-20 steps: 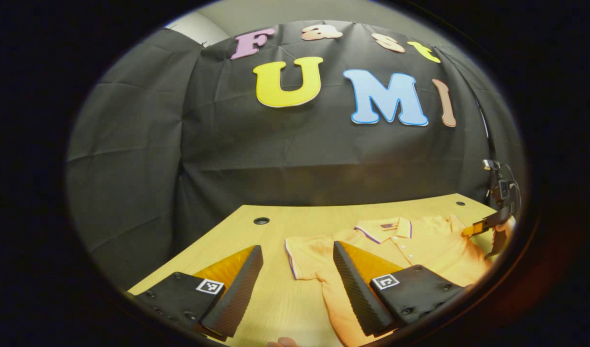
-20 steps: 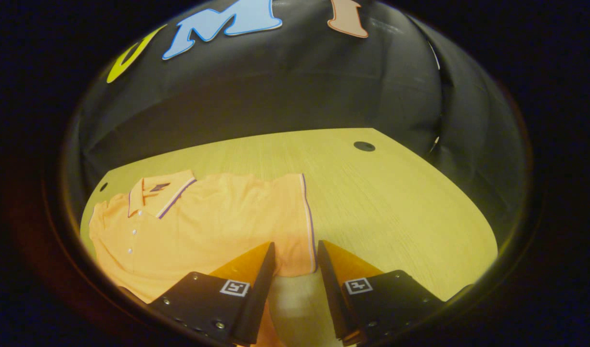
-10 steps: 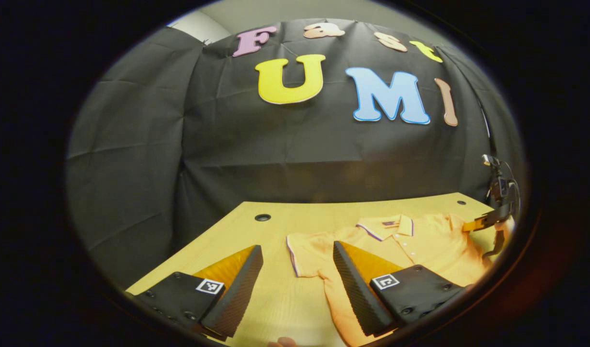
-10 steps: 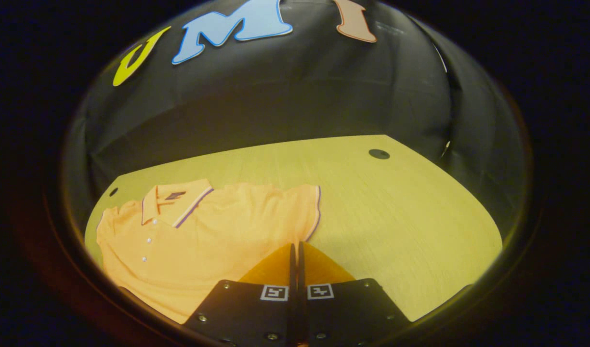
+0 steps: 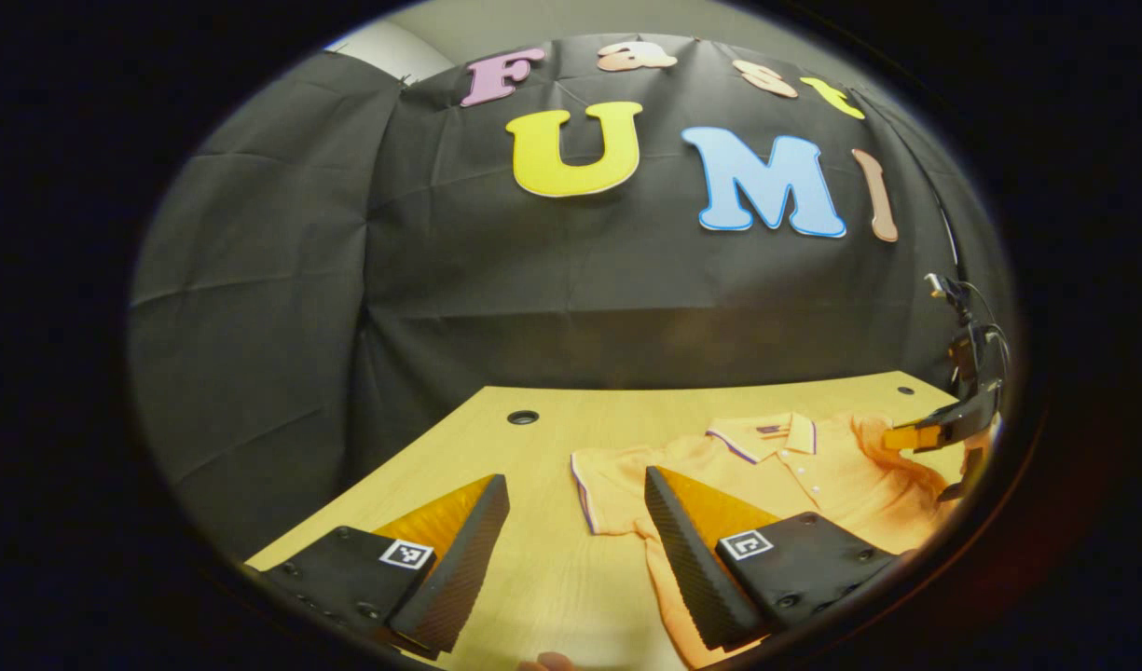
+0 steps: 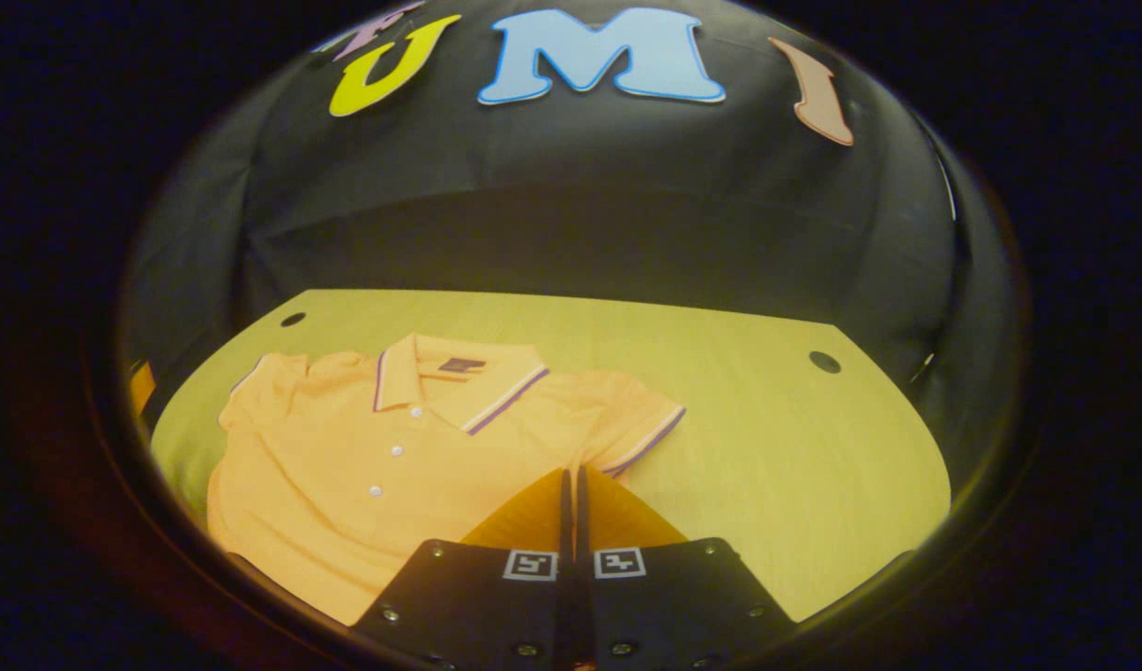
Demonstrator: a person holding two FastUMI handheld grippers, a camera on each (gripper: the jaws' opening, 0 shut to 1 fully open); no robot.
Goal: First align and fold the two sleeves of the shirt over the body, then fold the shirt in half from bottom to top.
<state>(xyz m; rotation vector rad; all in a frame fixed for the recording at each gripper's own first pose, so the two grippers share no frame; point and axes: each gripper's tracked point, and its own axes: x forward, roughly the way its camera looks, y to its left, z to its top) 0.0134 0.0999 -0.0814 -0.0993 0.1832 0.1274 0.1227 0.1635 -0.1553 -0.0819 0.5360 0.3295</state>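
An orange polo shirt (image 5: pixel 813 480) (image 6: pixel 347 466) lies face up on the wooden table (image 5: pixel 496 466), collar toward the booth wall. My right gripper (image 6: pixel 571 473) is shut on the striped hem of one short sleeve (image 6: pixel 640 424), and the cloth there is bunched and drawn toward the body. In the left gripper view this gripper (image 5: pixel 906 436) holds the raised sleeve at the far right. My left gripper (image 5: pixel 575 475) hovers open above the table, with the other sleeve (image 5: pixel 612 485) showing between its fingers and touching neither.
The table (image 6: pixel 794 447) has round cable holes (image 5: pixel 523 417) (image 6: pixel 824 362) (image 6: pixel 293 319) near its back corners. Black cloth walls stand close behind the table. Bare wood lies on both sides of the shirt.
My right gripper closed on the sleeve hem and pulled it inward toward the collar, wrinkling the sleeve. The left gripper stayed open and drifted only slightly.
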